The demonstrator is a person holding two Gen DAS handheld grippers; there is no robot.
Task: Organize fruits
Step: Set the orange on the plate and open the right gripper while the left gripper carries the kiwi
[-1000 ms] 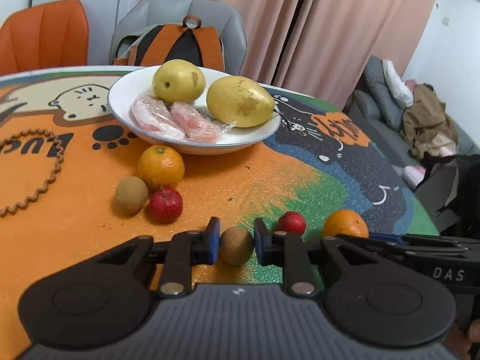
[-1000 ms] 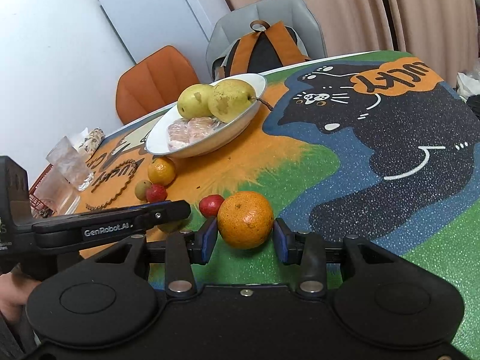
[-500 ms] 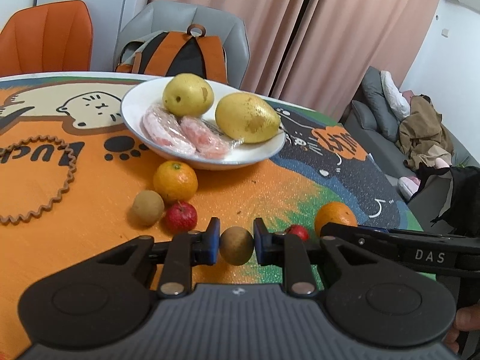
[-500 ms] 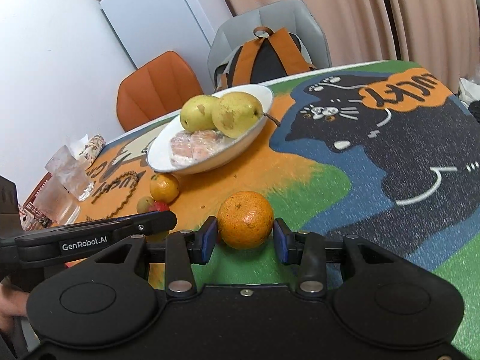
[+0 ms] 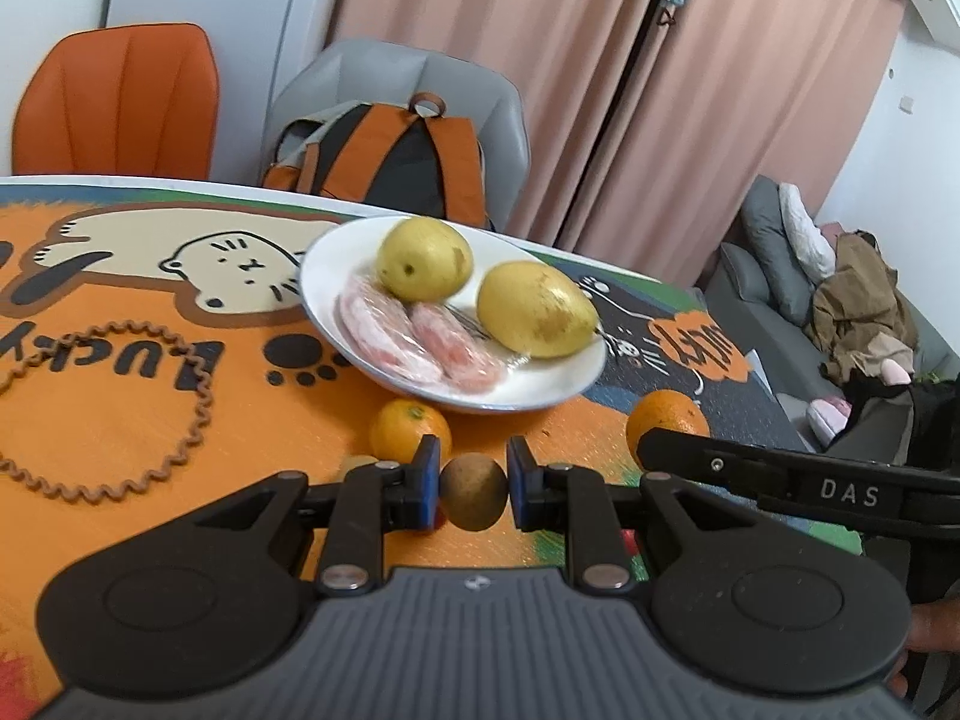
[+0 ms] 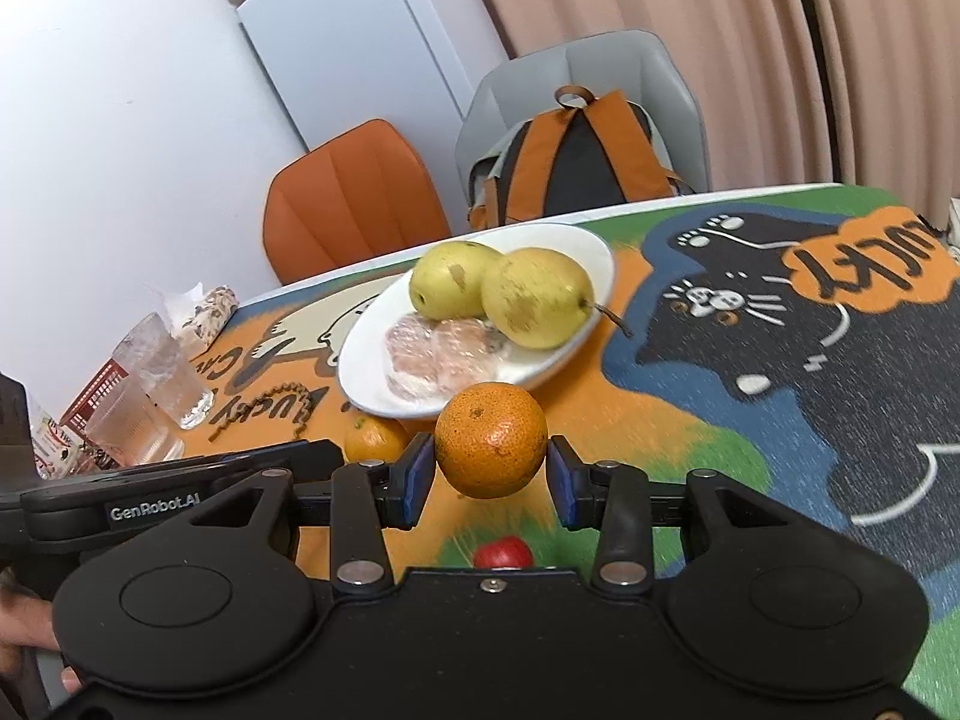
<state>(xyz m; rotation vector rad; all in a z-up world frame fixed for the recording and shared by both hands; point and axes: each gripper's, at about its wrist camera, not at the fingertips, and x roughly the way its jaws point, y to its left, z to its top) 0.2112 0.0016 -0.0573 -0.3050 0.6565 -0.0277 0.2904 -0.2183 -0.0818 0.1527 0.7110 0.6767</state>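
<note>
I see two pears (image 5: 423, 267) and wrapped slices (image 5: 414, 339) on the plate (image 5: 576, 372) | a second orange (image 5: 410, 433) lies on the table (image 5: 120, 420) just before the plate | kiwi (image 5: 473, 499) sits between my left gripper (image 5: 469, 492) pads | orange (image 6: 491, 447) between my right gripper (image 6: 489, 477) pads | backpack (image 5: 384, 165) on the chair (image 5: 480, 90) behind the table | glasses (image 6: 150, 396) left of the plate in the right view
</note>
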